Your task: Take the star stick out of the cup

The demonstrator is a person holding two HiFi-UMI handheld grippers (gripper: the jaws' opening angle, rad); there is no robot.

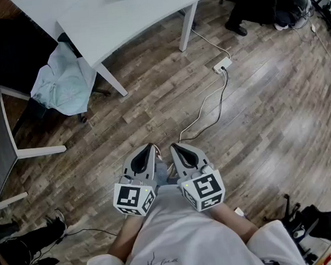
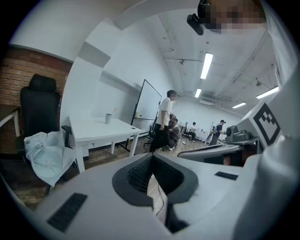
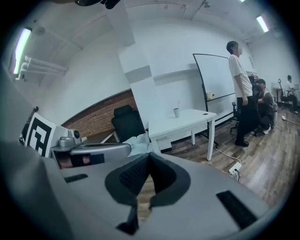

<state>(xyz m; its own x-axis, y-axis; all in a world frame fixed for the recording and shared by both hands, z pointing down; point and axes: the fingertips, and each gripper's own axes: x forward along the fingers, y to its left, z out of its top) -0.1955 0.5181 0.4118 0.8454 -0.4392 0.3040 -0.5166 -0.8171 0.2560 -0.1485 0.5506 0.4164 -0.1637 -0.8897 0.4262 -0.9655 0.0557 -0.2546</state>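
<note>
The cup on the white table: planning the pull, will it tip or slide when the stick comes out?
Probably light: the cup looks small and stands free on the smooth table, so it may slide. The thin stick likely lifts freely.

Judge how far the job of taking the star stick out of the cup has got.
Done: nothing; the stick still stands in the cup on the white table. In hand: nothing; left gripper and right gripper are shut, empty, far from the table. Remaining: approach, grip the stick, lift it out.

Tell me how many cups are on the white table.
1: the cup stands on the white table, toward its far edge. No other cup shows there.
</note>
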